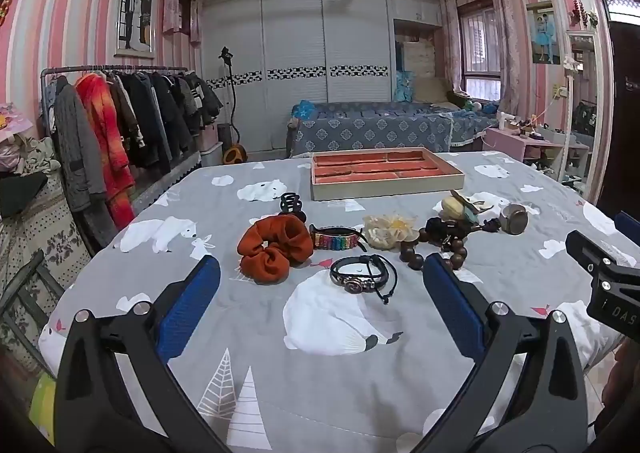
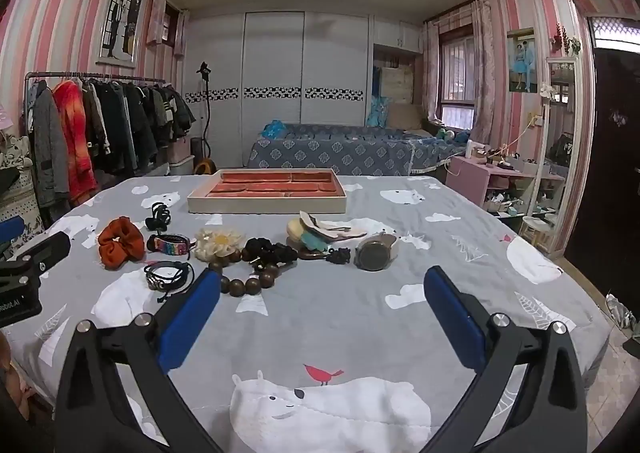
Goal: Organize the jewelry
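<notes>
A cream jewelry tray (image 1: pixel 384 191) (image 2: pixel 264 206) with red compartments sits empty at the far side of the bed cover. In a row in front of it lie an orange scrunchie (image 1: pixel 274 247) (image 2: pixel 120 239), a black claw clip (image 1: pixel 290 203), a rainbow bracelet (image 1: pixel 336 241) (image 2: pixel 170 245), a black leather bracelet (image 1: pixel 362 277) (image 2: pixel 166 275), a cream flower clip (image 1: pixel 386 231) (image 2: pixel 218 243), wooden beads (image 1: pixel 436 249) (image 2: pixel 248 277) and a watch (image 1: pixel 514 219) (image 2: pixel 376 251). My left gripper (image 1: pixel 320 273) is open just short of the leather bracelet. My right gripper (image 2: pixel 322 285) is open, short of the watch.
The items lie on a grey polar-bear cover (image 2: pixel 340 333). A clothes rack (image 1: pixel 120 121) stands at the left, a blue-covered bed (image 1: pixel 380 129) behind and a pink shelf (image 2: pixel 492 181) at the right. The right gripper's body shows at the left wrist view's right edge (image 1: pixel 604 277).
</notes>
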